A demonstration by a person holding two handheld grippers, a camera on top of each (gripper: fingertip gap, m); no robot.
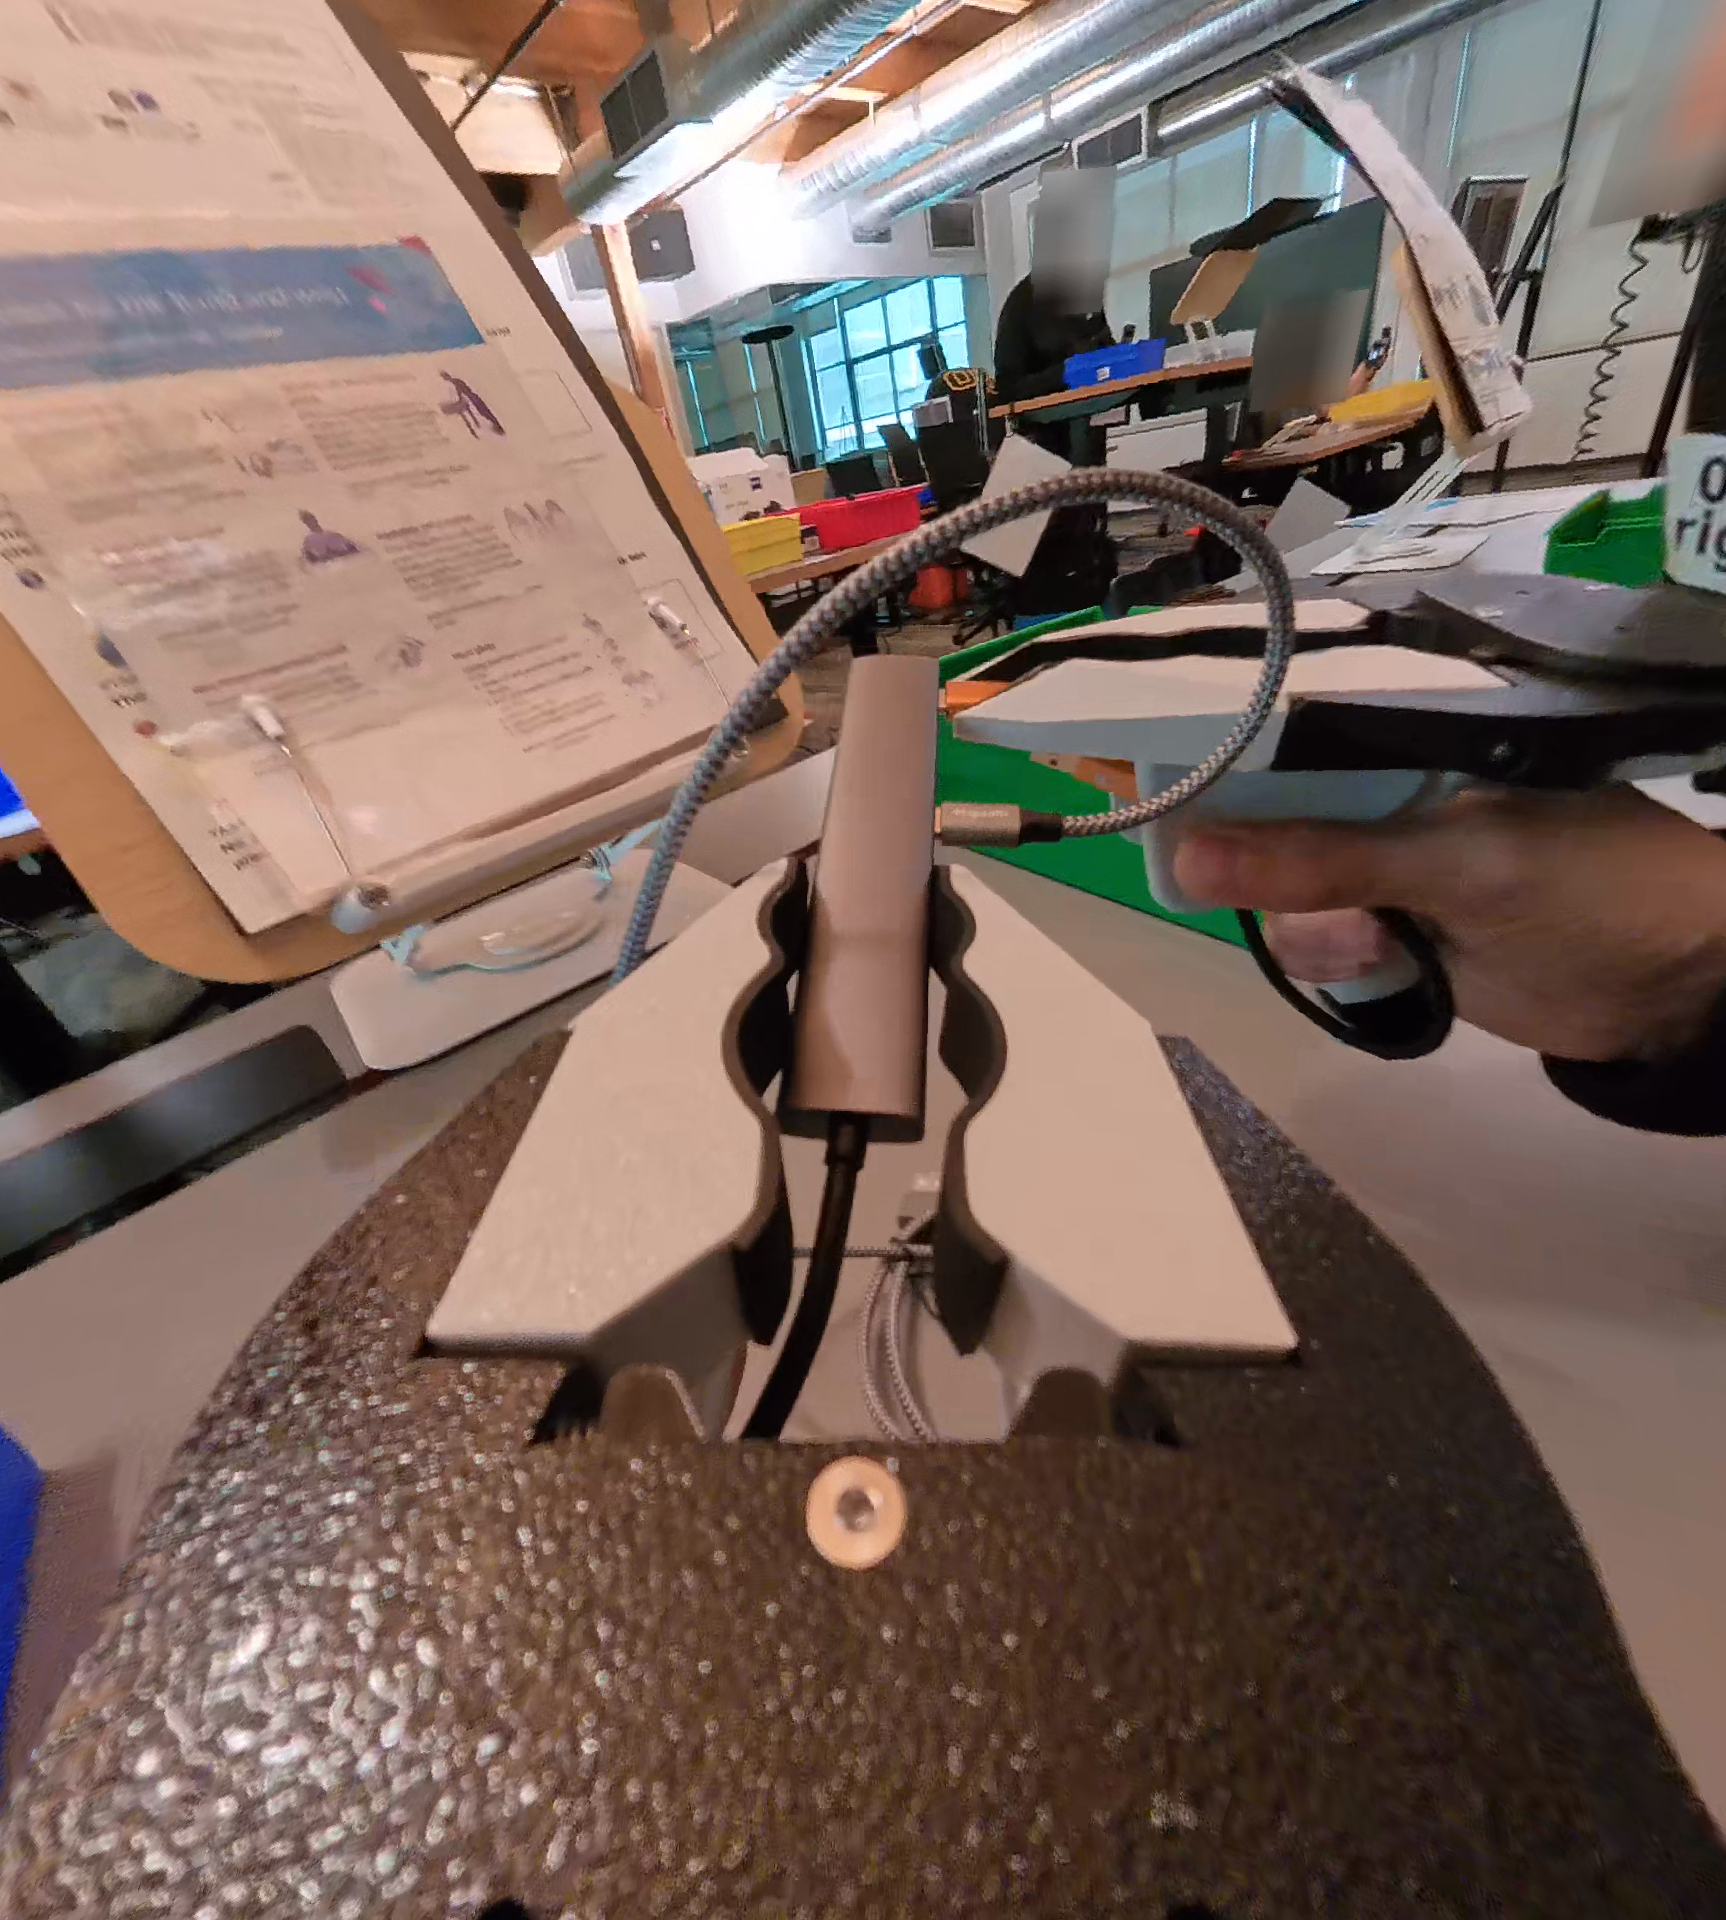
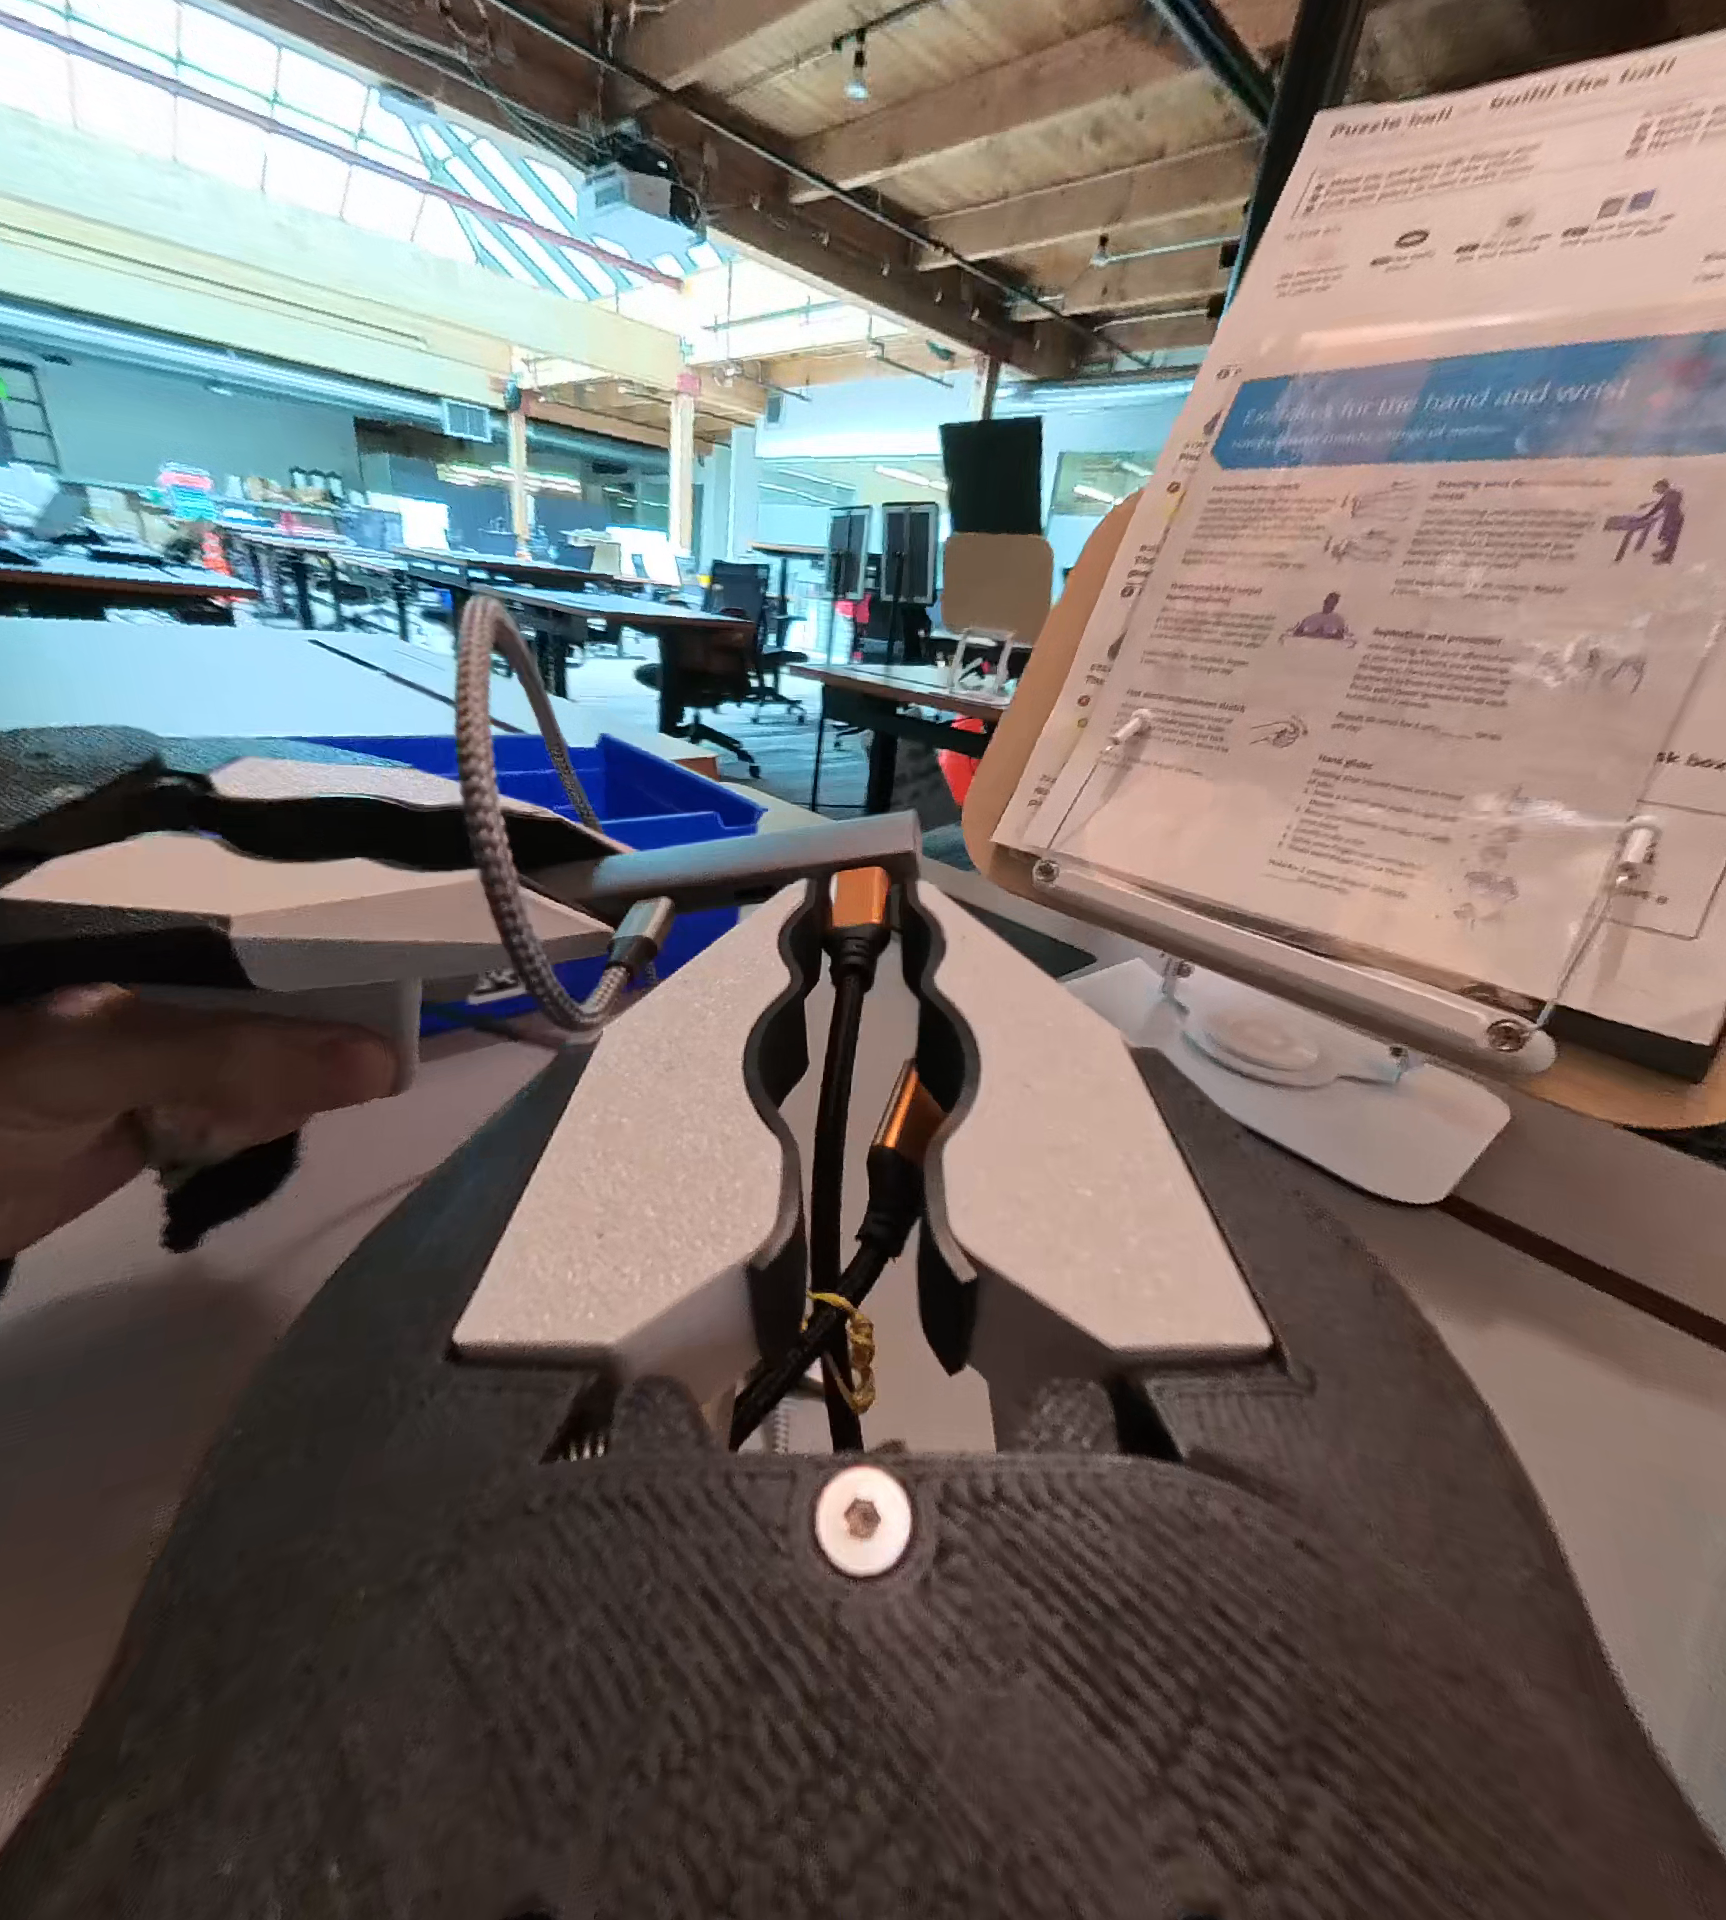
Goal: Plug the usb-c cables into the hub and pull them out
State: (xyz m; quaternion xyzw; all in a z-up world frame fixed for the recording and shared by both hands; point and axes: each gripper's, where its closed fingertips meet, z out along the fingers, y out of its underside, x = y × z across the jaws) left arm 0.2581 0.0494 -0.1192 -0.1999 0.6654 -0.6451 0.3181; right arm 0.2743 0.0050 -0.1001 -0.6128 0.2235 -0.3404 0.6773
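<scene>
In the left wrist view, the left gripper (image 1: 864, 935) clamps the grey hub (image 1: 864, 883), whose long axis runs straight ahead between the fingers; a braided cable (image 1: 1150, 509) is plugged into its right side. In the right wrist view, the right gripper (image 2: 864, 914) pinches an orange plug (image 2: 859, 902) pointing forward against the hub (image 2: 755, 868), which lies crosswise.

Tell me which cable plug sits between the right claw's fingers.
The orange plug on the black cable, touching the hub. The braided grey cable's silver plug is further left; a second orange plug hangs loose below.
</scene>
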